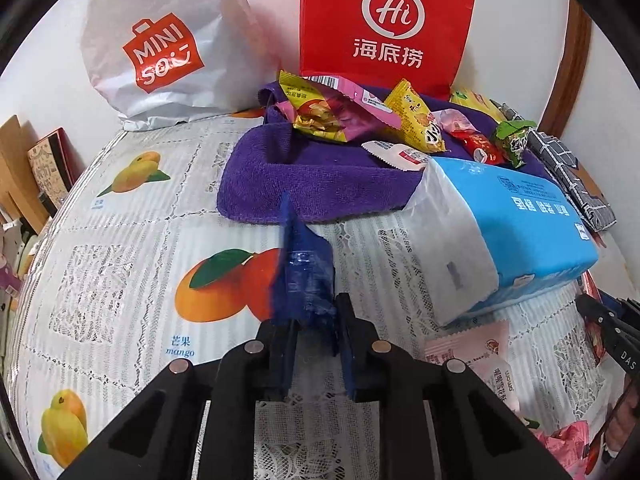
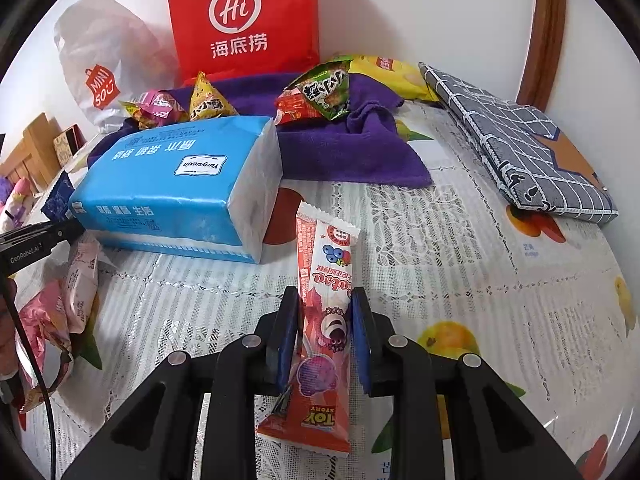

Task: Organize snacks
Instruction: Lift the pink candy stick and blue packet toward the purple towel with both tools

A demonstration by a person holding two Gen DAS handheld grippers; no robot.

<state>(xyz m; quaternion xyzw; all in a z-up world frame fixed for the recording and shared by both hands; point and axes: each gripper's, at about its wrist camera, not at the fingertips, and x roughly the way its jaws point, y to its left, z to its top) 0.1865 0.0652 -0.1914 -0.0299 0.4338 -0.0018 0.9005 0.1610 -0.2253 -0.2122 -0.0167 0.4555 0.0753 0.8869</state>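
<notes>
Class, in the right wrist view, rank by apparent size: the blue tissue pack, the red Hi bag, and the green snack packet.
1. Blue tissue pack, though nearer the camera.
2. Red Hi bag, close behind; true order unsure.
3. Green snack packet, clearly smallest.

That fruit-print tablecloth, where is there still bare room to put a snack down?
Free: the tablecloth left of the purple towel, below the white bag; also between tissue pack and checked cloth. Crowded: the towel's snack pile.

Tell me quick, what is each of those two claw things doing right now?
Left gripper: shut on a dark blue snack packet.
Right gripper: shut on a pink Toy Story candy stick.
</notes>
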